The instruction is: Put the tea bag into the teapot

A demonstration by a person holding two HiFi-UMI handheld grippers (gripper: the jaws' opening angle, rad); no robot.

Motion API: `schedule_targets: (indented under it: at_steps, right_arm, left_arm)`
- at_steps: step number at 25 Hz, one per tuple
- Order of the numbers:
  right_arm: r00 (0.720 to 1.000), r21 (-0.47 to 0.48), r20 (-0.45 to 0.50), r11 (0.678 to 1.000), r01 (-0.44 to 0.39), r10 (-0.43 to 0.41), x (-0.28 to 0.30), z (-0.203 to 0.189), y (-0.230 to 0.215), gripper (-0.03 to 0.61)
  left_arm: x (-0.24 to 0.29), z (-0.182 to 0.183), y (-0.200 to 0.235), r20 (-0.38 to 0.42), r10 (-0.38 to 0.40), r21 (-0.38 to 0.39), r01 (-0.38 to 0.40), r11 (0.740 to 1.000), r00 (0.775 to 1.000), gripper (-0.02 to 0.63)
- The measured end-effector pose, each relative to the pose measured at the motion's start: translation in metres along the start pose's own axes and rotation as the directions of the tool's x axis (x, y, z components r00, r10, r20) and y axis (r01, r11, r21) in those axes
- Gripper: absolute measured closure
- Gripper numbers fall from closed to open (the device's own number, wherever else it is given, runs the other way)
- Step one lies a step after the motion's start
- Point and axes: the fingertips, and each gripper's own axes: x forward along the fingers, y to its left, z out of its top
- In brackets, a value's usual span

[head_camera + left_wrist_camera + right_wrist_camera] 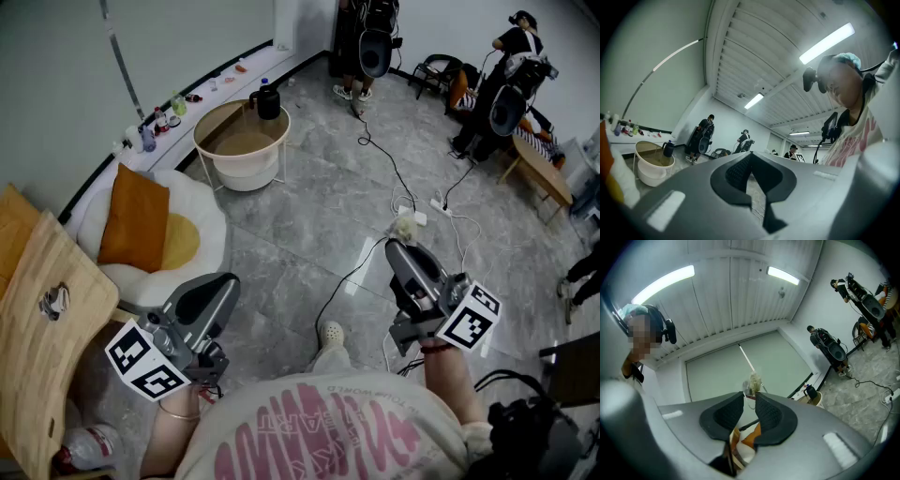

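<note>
Tea bag (pixel 405 225) is pinched at the narrowed tips of the right gripper (pixel 398 246), left gripper (pixel 225 281) closed, empty; teapot (pixel 267 100), far on the round table (pixel 200 141), is judged unreached.

teapot (pixel 268 100) on side table (pixel 246 174) | cushion (pixel 134 217) left of table, nearer | tea bag (pixel 405 226) between right gripper (pixel 397 246) jaws

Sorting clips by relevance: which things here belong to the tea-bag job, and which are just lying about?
Job:
tea bag, held in the right tool
black teapot
round table under it

Lying about:
orange cushion
bottles on the ledge
plastic bottle on the floor
</note>
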Motion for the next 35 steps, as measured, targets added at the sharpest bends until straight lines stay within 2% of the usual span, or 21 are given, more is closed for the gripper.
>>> schedule_targets:
  at_steps: [14, 18, 23, 26, 30, 35]
  right_arm:
    - [1.000, 0.016, -0.028, 1.000, -0.015, 0.015, 0.017, -0.006, -0.025, 0.494]
    - [0.999, 0.033, -0.040, 0.999, 0.006, -0.004, 0.033, 0.002, -0.054, 0.492]
    - [0.999, 0.083, -0.045, 0.996, 0.022, -0.018, 0.050, 0.027, -0.106, 0.491]
    - [0.998, 0.060, -0.059, 0.998, 0.018, -0.014, 0.053, 0.039, -0.139, 0.491]
    - [0.995, 0.021, -0.101, 1.000, 0.021, -0.018, 0.061, 0.069, -0.184, 0.492]
    - [0.993, 0.051, -0.113, 0.998, -0.032, 0.038, 0.065, 0.101, -0.228, 0.492]
  left_arm:
    - [0.013, -0.006, 0.020, -0.008, 0.022, -0.002, -0.022, 1.000, 1.000, 0.600]
    - [0.032, -0.006, 0.041, -0.017, 0.042, -0.016, -0.043, 0.999, 0.999, 0.601]
    - [0.082, 0.000, 0.070, -0.019, 0.056, -0.029, -0.056, 0.998, 0.998, 0.600]
    - [0.119, -0.004, 0.082, -0.015, 0.049, -0.014, -0.050, 0.999, 0.999, 0.600]
    - [0.175, 0.008, 0.101, 0.042, 0.106, 0.022, -0.107, 0.994, 0.994, 0.600]
    - [0.224, 0.025, 0.133, 0.149, 0.204, 0.001, -0.206, 0.978, 0.967, 0.601]
